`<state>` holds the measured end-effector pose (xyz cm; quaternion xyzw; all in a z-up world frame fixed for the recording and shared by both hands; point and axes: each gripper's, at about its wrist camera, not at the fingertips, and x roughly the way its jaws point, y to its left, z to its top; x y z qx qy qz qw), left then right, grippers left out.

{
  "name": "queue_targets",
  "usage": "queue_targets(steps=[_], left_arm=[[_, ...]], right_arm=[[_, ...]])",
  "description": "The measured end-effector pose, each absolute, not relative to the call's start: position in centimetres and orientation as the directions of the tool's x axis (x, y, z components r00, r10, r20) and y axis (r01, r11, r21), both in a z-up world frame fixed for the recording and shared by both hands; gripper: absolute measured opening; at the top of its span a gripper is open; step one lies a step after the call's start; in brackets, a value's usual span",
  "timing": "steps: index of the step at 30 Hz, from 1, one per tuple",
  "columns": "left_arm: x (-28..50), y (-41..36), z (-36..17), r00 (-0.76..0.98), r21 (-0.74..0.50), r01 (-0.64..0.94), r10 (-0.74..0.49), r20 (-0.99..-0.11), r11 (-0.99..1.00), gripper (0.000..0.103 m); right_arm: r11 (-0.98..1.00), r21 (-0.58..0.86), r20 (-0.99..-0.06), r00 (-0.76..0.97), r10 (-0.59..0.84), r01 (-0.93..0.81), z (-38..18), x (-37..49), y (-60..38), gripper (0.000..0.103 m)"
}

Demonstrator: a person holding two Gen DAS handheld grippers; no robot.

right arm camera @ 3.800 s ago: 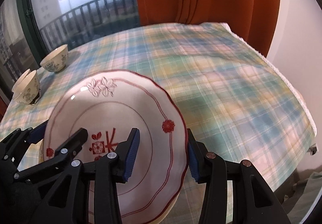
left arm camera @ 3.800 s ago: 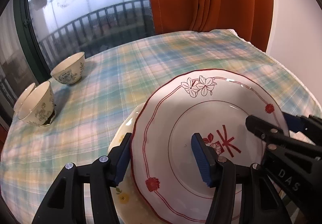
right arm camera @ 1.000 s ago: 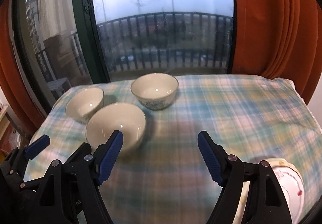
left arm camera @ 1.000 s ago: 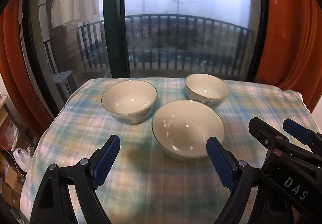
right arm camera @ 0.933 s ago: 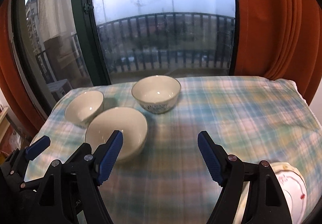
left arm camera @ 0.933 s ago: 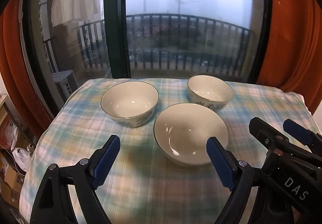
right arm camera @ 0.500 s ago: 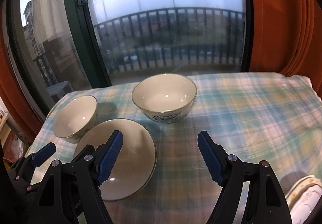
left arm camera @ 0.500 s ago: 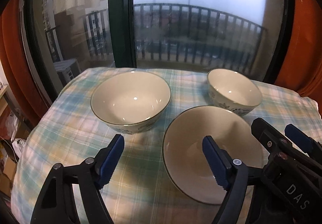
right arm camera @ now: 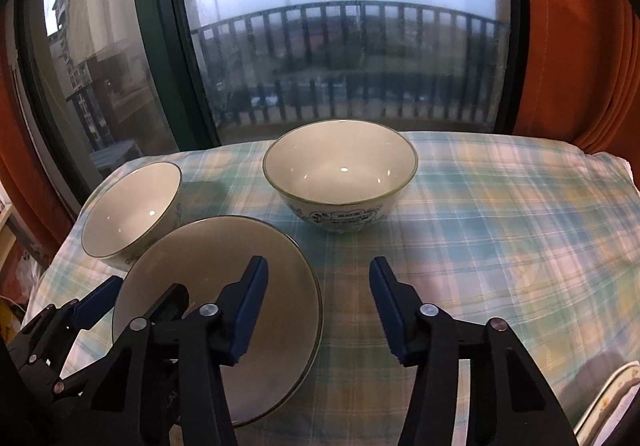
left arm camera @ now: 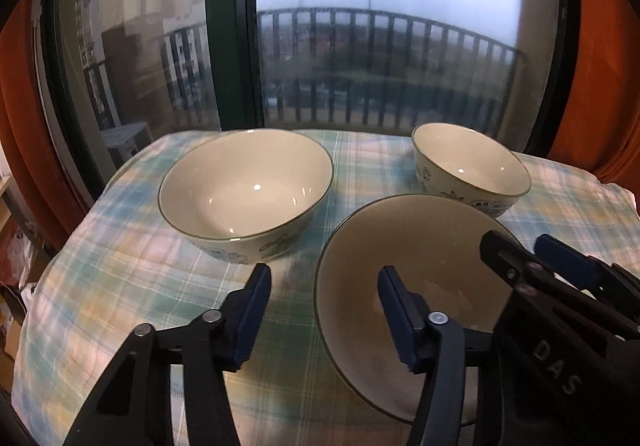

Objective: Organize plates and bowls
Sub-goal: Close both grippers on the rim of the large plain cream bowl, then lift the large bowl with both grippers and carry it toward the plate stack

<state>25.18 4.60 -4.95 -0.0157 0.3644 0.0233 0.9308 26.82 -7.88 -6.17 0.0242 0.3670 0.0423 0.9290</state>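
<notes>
Holding the left gripper [left arm camera: 326, 312] low over the table, angling it down and forward. Closing its jaws just now, though showing them apart, with neither blue pad pressing on anything. Straddling the left rim of the near bowl [left arm camera: 420, 246]: one finger hanging inside the bowl, the other outside over the plaid cloth [left arm camera: 120, 286].

Holding the right gripper [right arm camera: 318, 306] at the same slant on the opposite side of that bowl. Closing its jaws just now too, and likewise showing them apart, with no pad in contact. Straddling the bowl's right rim: one finger over the pale inside, the other out over the cloth. Showing each gripper's black frame at the edge of the other's view, so bracketing the bowl from both sides.

Seeing the near bowl standing upright on the cloth, at the front of a group of three. Seeing the wide bowl [left arm camera: 248, 181] behind it to the left, just beside it, and the patterned bowl [right arm camera: 340, 165] behind it to the right, with blue drawing on its outer wall. Catching the rim of a plate [right arm camera: 612, 398] at the lower right corner of the right wrist view, well apart from the bowls.

Looking past the table's far edge to a green-framed window [left arm camera: 236, 25], a dark railing [left arm camera: 380, 45] outside, and an orange curtain [right arm camera: 580, 45] on the right.
</notes>
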Motion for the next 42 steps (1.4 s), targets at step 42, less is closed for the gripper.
queue_targets(steps=[42], left_arm=[[14.3, 0.6, -1.8, 0.754, -0.008, 0.033, -0.03, -0.657, 0.999, 0.025]], right_arm=[[0.996, 0.038, -0.661, 0.746, 0.084, -0.078, -2.6, 15.5, -10.1, 0.027]])
